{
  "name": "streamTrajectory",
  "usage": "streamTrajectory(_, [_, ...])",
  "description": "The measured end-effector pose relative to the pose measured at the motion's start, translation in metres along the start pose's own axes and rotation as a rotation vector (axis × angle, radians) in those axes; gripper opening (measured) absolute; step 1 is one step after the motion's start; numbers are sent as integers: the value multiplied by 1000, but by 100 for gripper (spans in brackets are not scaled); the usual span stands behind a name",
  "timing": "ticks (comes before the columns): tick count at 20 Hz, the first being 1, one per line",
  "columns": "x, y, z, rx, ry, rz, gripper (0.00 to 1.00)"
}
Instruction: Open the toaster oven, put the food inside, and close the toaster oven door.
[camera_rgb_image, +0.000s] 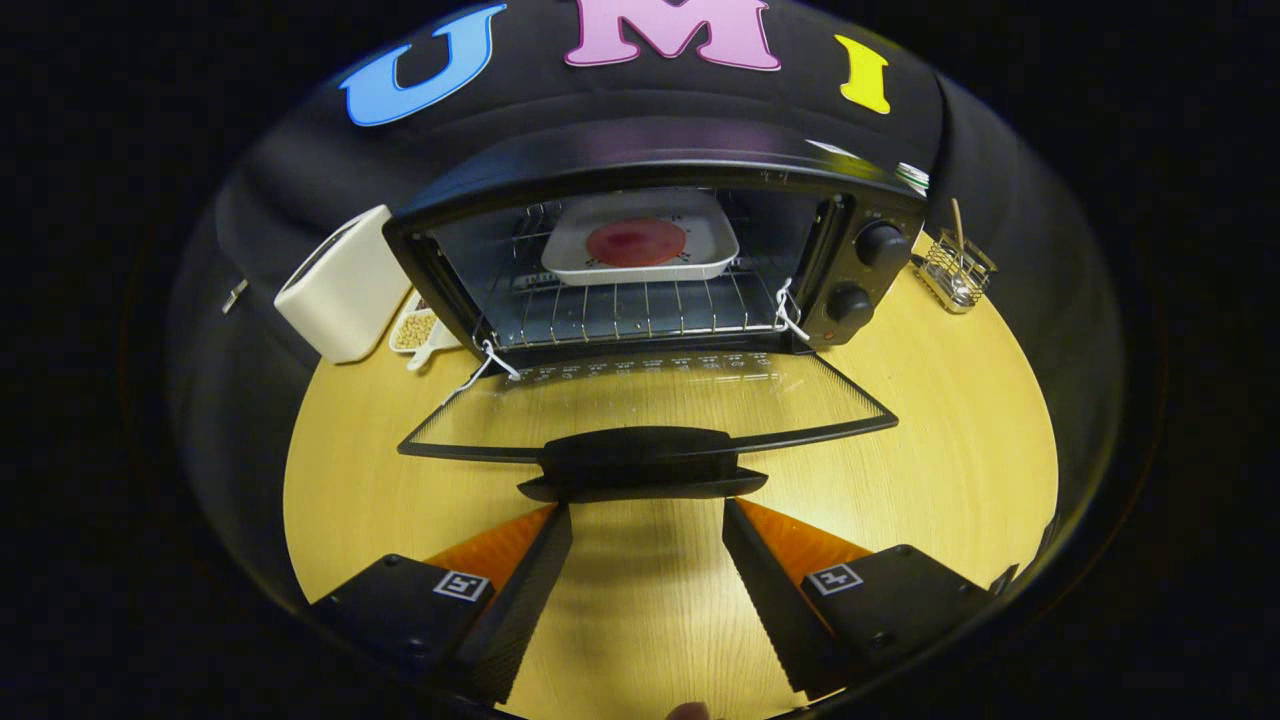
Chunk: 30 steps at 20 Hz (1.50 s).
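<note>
Gripper view is showing, from the left, a cream box (345, 285) and a small dish of pale grains (415, 330) partly hiding behind the toaster oven (660, 165). Inside the oven a white tray (640, 245) carrying a round red food (636, 242) is sitting on the wire rack (620, 310). The glass door (650, 400) is lying open on the wooden table (950, 450), its handle (642, 465) just ahead of the gripper (647, 520), whose fingers are standing apart, holding nothing. A wire basket (955, 272) is standing right; its contents are hard to tell.

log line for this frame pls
door: down, open | tray: on oven rack | gripper: jaws open, empty, just short of door handle
</note>
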<state>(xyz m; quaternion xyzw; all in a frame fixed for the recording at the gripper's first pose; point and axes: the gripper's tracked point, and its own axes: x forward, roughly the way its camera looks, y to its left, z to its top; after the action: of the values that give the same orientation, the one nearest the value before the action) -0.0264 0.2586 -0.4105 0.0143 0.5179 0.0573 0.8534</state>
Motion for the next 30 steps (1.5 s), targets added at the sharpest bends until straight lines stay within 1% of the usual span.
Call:
streamTrajectory(3, [-11,3,20,20,-39,10,99])
streamTrajectory(6, [-27,4,50,47,-107,18,99])
streamTrajectory(7, [-33,3,60,47,-138,20,99])
streamTrajectory(8, [-44,2,55,44,-179,24,99])
streamTrajectory(11, [-70,-2,88,51,-333,51,99])
streamTrajectory(14, [-90,-12,108,76,-396,70,99])
streamTrajectory(17, [-118,-31,118,87,-450,75,99])
streamTrajectory(21, [-166,-63,143,91,-555,73,98])
streamTrajectory(25, [-219,-99,172,67,-677,63,98])
streamTrajectory(30, [-269,-141,178,8,-766,45,98])
